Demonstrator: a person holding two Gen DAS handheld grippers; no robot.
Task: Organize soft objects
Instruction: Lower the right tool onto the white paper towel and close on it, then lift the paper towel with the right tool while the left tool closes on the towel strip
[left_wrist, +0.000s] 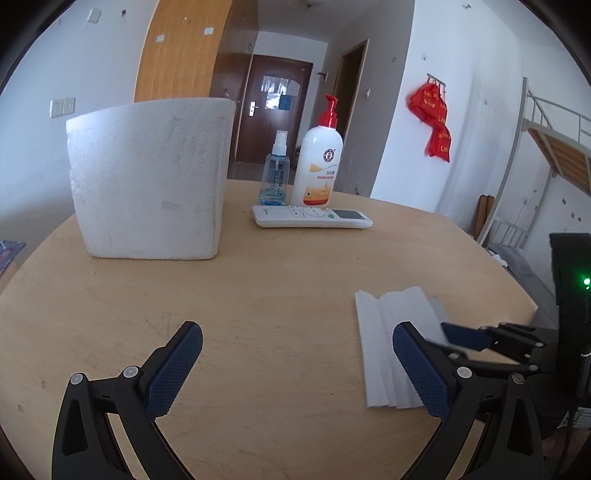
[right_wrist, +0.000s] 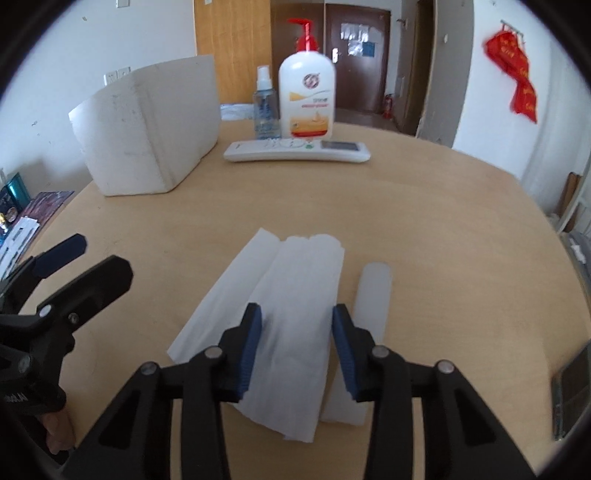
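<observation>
table (left_wrist: 277, 295): light wooden top, round-looking through the lens; carries all items listed below.

tissue (right_wrist: 291, 314): white folded sheet with lengthwise creases, lying flat on the near part of the table, well apart from the other items. also seen in the left wrist view at the right side (left_wrist: 384, 332).

white strip (right_wrist: 373, 291): pale, rounded at the far end, lying just beside the tissue on its right; whether it is part of the tissue cannot be told.

right gripper (right_wrist: 295, 332): black frame, blue pads, jaws parted with a gap between them; poised over the tissue, one finger to each side of the middle fold, nothing clamped. contact with the sheet cannot be told.

left gripper (left_wrist: 295, 365): same build, jaws spread wide, nothing between them; over bare table, its right finger overlapping the near part of the tissue in view.

foam box (left_wrist: 147, 177): white, scuffed, standing at the far left of the table.

spray bottle (left_wrist: 275, 173): small, clear bluish, upright to the right of the box.

pump bottle (left_wrist: 319, 162): white with red pump, upright, just beside the spray bottle.

remote control (left_wrist: 312, 217): white, lying flat in front of both bottles.
</observation>
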